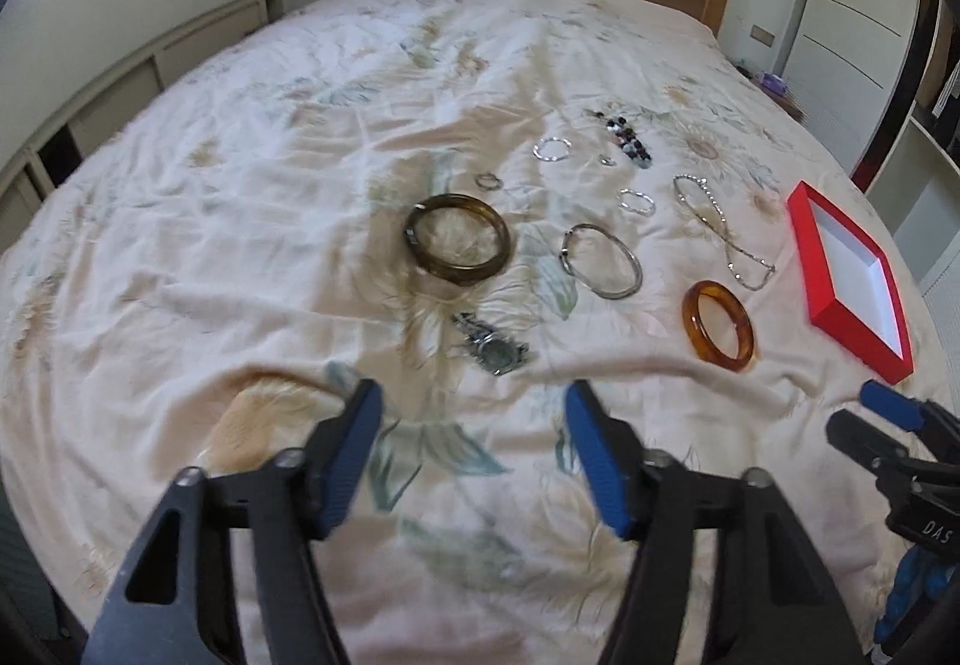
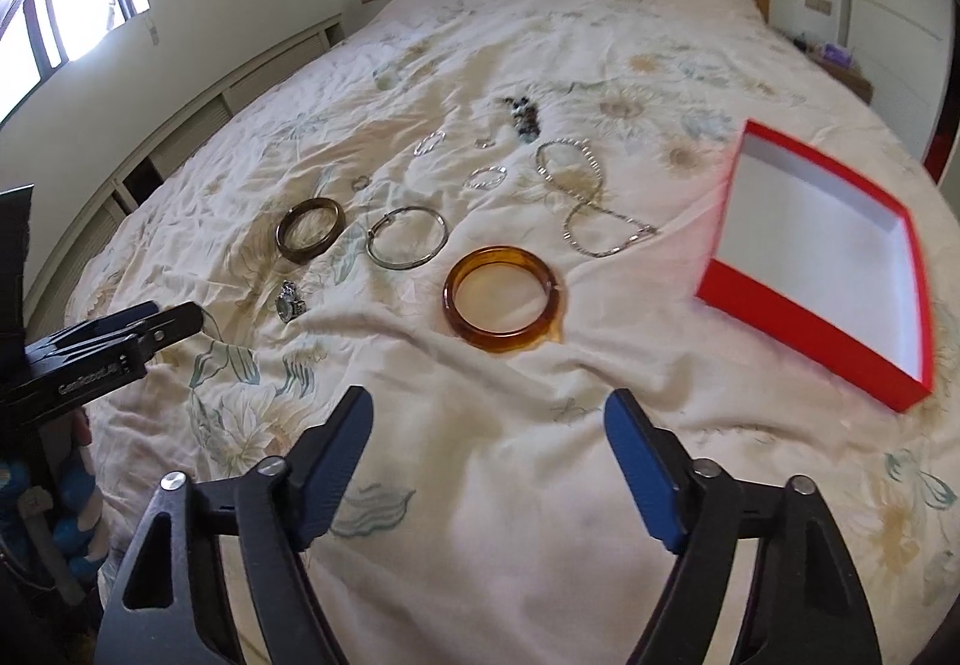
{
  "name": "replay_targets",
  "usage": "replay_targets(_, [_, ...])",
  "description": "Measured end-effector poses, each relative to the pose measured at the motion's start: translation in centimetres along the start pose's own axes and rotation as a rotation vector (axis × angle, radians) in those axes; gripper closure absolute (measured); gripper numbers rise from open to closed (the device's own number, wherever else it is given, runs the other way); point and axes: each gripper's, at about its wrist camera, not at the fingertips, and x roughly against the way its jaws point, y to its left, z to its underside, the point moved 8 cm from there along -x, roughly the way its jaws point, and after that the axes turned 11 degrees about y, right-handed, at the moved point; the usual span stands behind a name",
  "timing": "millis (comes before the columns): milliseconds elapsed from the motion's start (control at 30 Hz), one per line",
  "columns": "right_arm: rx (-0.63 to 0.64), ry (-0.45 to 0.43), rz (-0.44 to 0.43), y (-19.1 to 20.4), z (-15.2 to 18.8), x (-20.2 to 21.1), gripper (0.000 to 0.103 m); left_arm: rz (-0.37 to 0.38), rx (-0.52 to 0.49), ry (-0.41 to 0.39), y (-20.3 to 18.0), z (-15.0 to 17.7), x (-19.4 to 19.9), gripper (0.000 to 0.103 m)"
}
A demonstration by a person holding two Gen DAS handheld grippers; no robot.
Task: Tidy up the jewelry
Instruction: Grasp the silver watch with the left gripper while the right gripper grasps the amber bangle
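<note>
Bed (image 2: 480, 515): soft, creased quilt; pads may snag fabric.
Box (image 2: 900, 371): right of frame, empty, light; may slide if nudged.
Amber bangle (image 2: 504, 299): centre frame, smooth; may slip from pads.
Chain (image 2: 600, 221): upper centre, may tangle.
Left gripper (image 1: 474, 455), right gripper (image 2: 489, 455): jaws apart, nothing between.

Two resin bangles (image 2: 503, 297), one red box (image 2: 822, 269)

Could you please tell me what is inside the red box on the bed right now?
Nothing shows inside the red box: only its bare white floor and white inner walls. In the right wrist view the near wall hides a thin strip of the floor. All the jewelry lies outside it.
</note>
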Motion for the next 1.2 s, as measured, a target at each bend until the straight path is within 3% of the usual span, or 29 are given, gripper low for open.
replay_targets(67, [0.005, 0.014, -0.015, 0.1, -0.6, -0.9, 0.03, 0.024, 0.005, 0.024, -0.2, -0.5, -1.1, 0.063])
replay_targets(100, [0.009, 0.021, -0.021, 0.2, -0.8, -1.3, 0.03, 0.033, 0.008, 0.037, -0.4, -0.8, -1.9, 0.064])
replay_targets(567, [0.026, 0.086, -0.089, 0.2, -4.0, -5.6, 0.032, 0.023, 0.087, 0.128, -0.3, -2.3, -8.7, 0.064])
replay_targets(633, [0.025, 0.096, -0.106, 0.3, -4.2, -6.1, 0.035, 0.024, 0.092, 0.135, -0.2, -2.2, -9.3, 0.065])
replay_targets(733, [0.035, 0.113, -0.128, 0.7, -4.5, -6.9, 0.042, 0.032, 0.095, 0.147, -0.2, -2.2, -9.8, 0.073])
replay_targets(933, [0.031, 0.15, -0.2, 1.8, -5.1, -8.3, 0.057, 0.048, 0.101, 0.148, 0.0, -2.1, -10.1, 0.074])
replay_targets(1200, [0.023, 0.201, -0.211, 2.1, -5.6, -10.7, 0.076, 0.092, 0.112, 0.132, 0.2, -2.3, -9.5, 0.074])
